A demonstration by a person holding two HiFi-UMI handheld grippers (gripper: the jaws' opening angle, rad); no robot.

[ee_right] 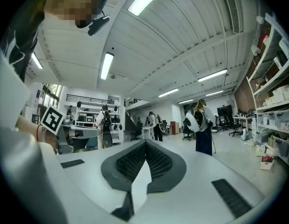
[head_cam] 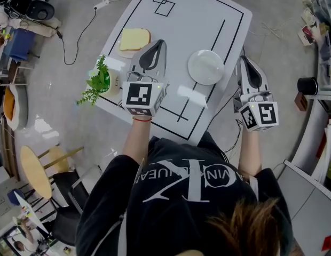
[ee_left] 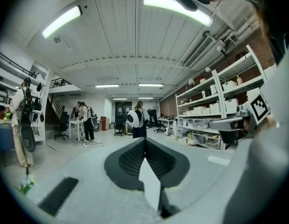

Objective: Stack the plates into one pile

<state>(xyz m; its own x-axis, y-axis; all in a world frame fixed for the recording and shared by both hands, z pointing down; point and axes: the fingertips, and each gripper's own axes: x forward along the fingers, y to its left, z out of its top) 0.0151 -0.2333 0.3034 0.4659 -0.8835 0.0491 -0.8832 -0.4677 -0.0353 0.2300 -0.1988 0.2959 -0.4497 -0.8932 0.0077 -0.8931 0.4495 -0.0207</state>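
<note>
The white table (head_cam: 224,15) is carrying the plates (head_cam: 206,66) right of centre, seemingly one pile already; the left gripper (head_cam: 157,46) and right gripper (head_cam: 245,63) are hovering near, both clamped together, empty; stacking is looking finished, pending a check.

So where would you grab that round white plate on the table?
Probably by its rim. The plate lies flat on the table, so only the thin edge gives something to pinch. The right gripper, shut now, shows just right of the plate in the head view, so coming in low from that right side, jaws opened first, looks shortest.
</note>
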